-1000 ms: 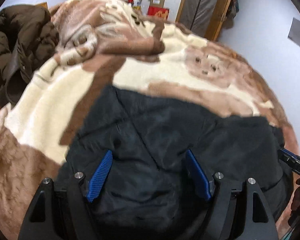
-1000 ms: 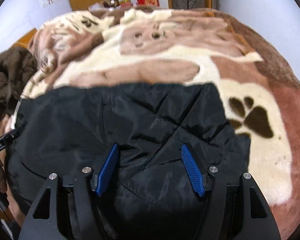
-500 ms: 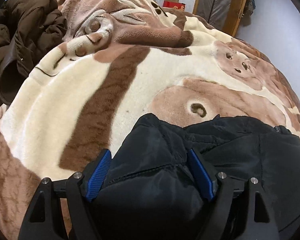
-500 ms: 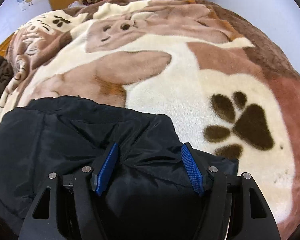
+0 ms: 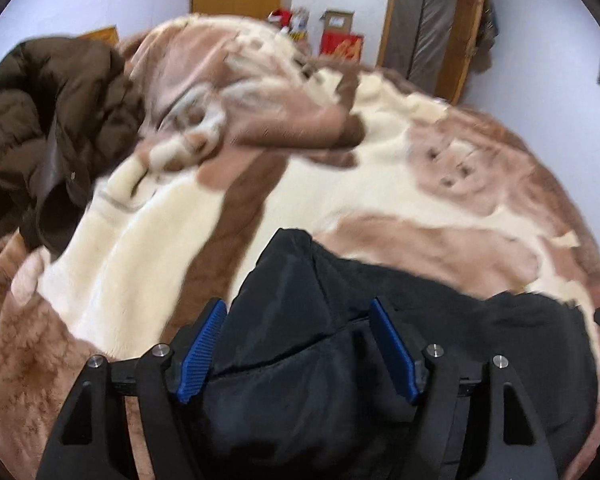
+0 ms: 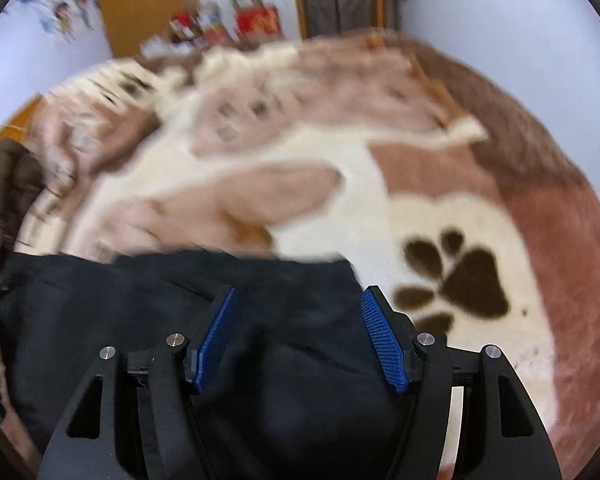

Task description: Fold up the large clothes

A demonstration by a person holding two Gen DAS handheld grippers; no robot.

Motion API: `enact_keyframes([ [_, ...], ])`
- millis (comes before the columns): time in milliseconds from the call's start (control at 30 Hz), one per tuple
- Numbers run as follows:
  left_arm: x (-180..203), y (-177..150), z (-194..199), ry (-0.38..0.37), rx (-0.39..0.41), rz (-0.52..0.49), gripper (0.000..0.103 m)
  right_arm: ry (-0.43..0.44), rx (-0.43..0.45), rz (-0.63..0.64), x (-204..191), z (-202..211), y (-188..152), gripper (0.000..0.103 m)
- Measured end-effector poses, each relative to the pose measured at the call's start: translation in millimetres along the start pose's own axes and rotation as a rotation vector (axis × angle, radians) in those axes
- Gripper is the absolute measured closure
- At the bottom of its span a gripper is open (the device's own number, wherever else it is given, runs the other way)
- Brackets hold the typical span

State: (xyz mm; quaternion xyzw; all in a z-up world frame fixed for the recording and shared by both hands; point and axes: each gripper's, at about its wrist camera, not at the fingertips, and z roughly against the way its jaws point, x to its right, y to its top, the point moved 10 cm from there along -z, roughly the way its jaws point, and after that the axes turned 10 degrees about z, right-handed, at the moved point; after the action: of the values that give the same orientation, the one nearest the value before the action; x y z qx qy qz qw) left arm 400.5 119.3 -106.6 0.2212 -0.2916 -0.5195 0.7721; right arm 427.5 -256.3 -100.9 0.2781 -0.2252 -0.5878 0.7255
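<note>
Straddling black jacket (image 5: 340,360), wide-spread left gripper (image 5: 298,346)

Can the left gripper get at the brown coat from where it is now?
Probably yes: the brown coat lies uncovered up-left on the blanket, but the left gripper has black jacket between its fingers.

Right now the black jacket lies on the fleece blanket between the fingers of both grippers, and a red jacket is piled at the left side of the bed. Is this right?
Not quite. The piled jacket is dark brown, not red, as the left wrist view shows. The rest holds: the black jacket lies on the fleece blanket, between the fingers of the left gripper and the right gripper.
</note>
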Motion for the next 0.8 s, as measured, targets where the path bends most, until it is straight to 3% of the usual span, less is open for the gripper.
enact_keyframes([
  [67,23,0,8,-0.025,0.018,-0.032,0.028,0.052,0.008,0.036,-26,4,5,0.038],
  [167,38,4,11,0.036,0.089,-0.090,0.027,0.082,-0.038,0.080,-55,-16,-1,0.038],
  [300,-15,1,-18,0.175,0.032,0.007,0.028,0.084,-0.129,0.074,-57,-54,-21,0.038],
  [433,-66,-9,-27,0.239,-0.028,0.073,0.031,0.066,-0.134,0.076,-54,-68,-24,0.038],
  [533,-69,-7,-9,0.215,-0.006,0.104,0.031,0.061,-0.150,0.092,-55,-72,-25,0.038],
  [600,-50,-2,9,0.160,0.030,0.082,0.031,0.082,-0.134,0.075,-51,-60,-20,0.038],
  [700,12,0,26,0.010,0.048,-0.033,0.031,0.086,-0.057,0.043,-37,-29,-10,0.038],
  [800,68,-12,15,-0.075,0.029,-0.194,0.030,0.052,-0.043,0.017,-17,-19,-12,0.038],
])
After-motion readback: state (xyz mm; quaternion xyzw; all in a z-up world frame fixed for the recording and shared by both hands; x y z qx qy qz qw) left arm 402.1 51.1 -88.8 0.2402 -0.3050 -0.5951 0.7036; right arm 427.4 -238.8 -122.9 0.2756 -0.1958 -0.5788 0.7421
